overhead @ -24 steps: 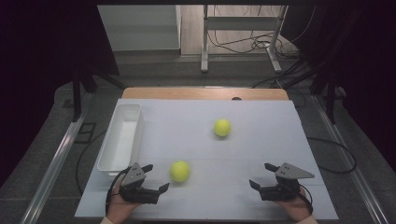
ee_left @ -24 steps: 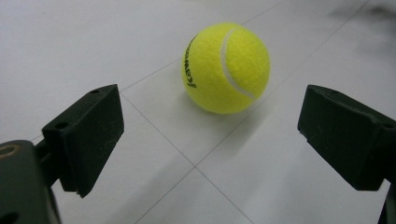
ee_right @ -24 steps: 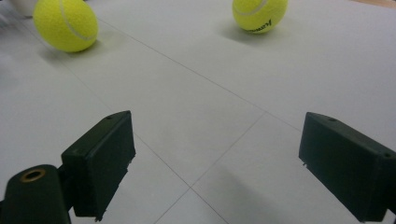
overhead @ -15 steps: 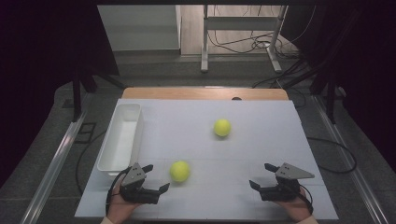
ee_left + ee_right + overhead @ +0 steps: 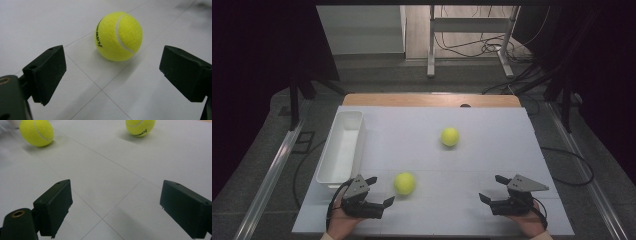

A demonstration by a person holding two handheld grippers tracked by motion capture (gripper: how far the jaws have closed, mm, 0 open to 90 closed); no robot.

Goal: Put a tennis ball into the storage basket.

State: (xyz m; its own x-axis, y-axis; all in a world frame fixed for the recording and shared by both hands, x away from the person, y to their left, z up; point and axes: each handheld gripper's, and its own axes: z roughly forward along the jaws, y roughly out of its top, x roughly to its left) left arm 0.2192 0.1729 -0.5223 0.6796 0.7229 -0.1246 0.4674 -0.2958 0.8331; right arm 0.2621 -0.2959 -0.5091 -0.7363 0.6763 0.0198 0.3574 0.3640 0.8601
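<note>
Two yellow tennis balls lie on the white table (image 5: 432,150). The near ball (image 5: 404,183) (image 5: 118,36) (image 5: 36,132) rests just right of my left gripper (image 5: 379,191) (image 5: 112,75), whose jaws stand open with the ball a short way ahead of them, untouched. The far ball (image 5: 450,136) (image 5: 140,127) sits near the table's middle. My right gripper (image 5: 493,188) (image 5: 116,207) rests at the front right, open, with nothing between its jaws. A hand holds each gripper at the table's front edge.
A long white bin (image 5: 342,147) stands along the table's left side, just behind my left gripper. A wooden strip (image 5: 432,100) borders the far edge. Metal rails (image 5: 267,175) run along both sides, and cables lie on the floor beyond.
</note>
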